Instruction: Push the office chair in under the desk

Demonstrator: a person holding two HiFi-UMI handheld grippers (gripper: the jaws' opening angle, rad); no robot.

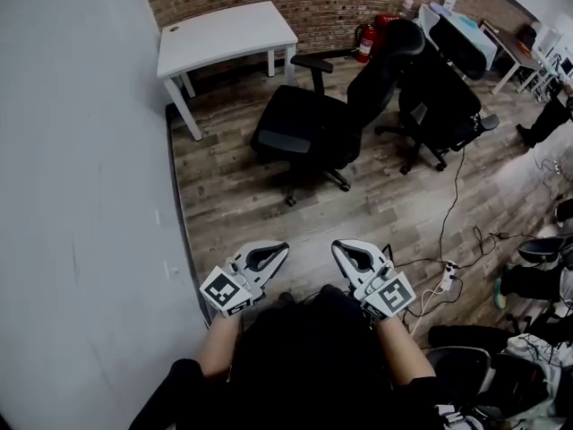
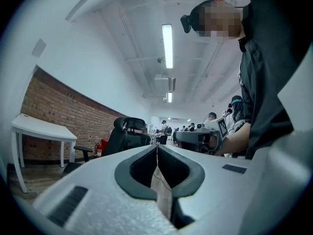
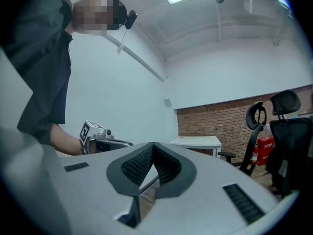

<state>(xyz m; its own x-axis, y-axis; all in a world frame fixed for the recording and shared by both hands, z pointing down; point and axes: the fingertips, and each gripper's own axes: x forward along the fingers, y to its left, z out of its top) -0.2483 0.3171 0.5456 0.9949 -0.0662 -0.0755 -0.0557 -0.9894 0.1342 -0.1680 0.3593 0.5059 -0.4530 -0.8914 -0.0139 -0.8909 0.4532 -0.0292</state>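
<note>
A black office chair (image 1: 313, 124) with a tall back and headrest stands on the wooden floor, its seat turned toward the white desk (image 1: 224, 34) at the far left by the brick wall. Both grippers are held low and near me, well short of the chair. My left gripper (image 1: 285, 248) is shut with nothing in it, and my right gripper (image 1: 336, 245) is shut and empty too. The chair (image 2: 124, 136) and desk (image 2: 41, 129) show past the left gripper (image 2: 157, 146). The desk (image 3: 195, 142) and chair (image 3: 257, 126) also show beyond the right gripper (image 3: 153, 144).
A second black chair (image 1: 439, 106) stands right behind the first. A red fire extinguisher (image 1: 365, 41) sits by the brick wall. Cables and a power strip (image 1: 445, 279) lie on the floor at right. A grey wall (image 1: 81, 195) runs along the left. More desks and people are at far right.
</note>
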